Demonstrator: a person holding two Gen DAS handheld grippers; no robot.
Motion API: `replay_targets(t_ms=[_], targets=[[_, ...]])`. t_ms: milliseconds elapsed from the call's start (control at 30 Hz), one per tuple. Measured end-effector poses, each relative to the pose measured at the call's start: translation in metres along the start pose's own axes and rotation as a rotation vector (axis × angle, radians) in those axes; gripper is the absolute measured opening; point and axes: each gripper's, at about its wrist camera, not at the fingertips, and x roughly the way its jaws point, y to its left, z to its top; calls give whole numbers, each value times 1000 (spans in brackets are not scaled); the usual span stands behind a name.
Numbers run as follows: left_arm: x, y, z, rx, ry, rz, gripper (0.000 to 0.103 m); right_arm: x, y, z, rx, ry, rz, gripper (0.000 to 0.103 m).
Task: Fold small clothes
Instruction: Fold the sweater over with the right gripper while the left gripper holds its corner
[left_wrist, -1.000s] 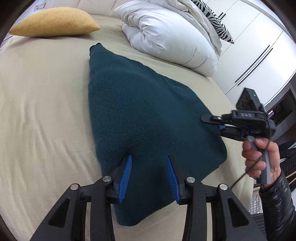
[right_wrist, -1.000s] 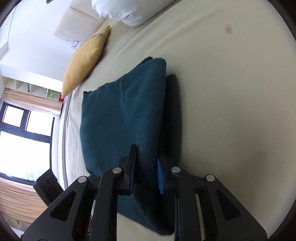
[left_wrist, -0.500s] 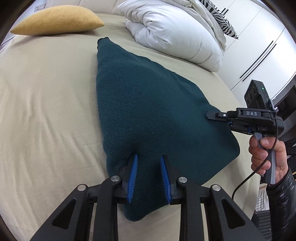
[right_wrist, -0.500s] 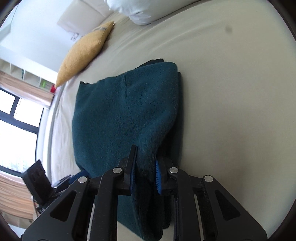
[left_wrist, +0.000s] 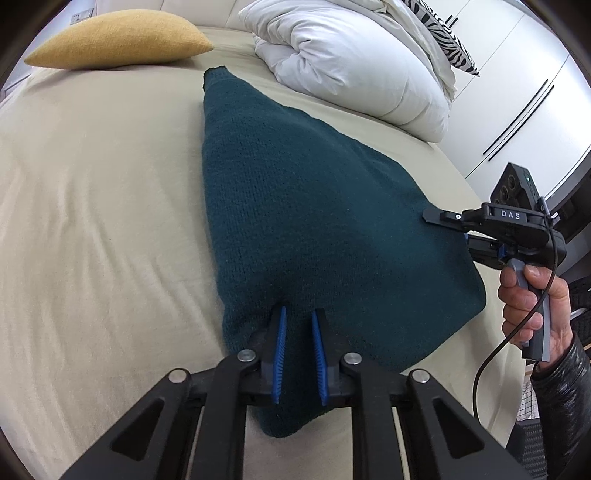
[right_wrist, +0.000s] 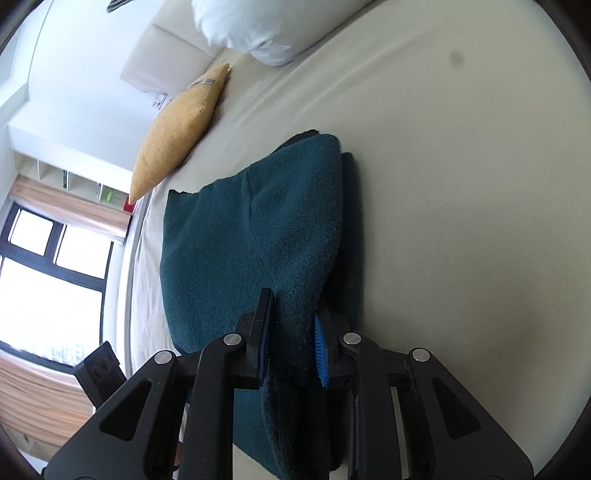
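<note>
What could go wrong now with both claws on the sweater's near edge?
1. The left claw is closing on a small pinch of the sweater. It may catch only the top layer, so the lower layers could stay behind on the bed.
2. The right claw holds a thick bunch whose layers already sit offset on the right side. Lifting could skew the fold.
3. The two grips differ, so the edge may rise unevenly and sag between them.
</note>
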Motion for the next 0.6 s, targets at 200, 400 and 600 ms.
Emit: replay_targets(t_ms=[200, 400, 600], targets=[[-5, -1, -8, 9, -7, 34, 14, 12, 22, 0, -114, -3, -46, 16], [-7, 1, -11, -9, -10, 43, 13, 19, -2, 1, -51, 15, -37, 15], [-6, 0, -10, 4, -7, 54, 13, -9, -28, -10, 62, -38, 75, 17]])
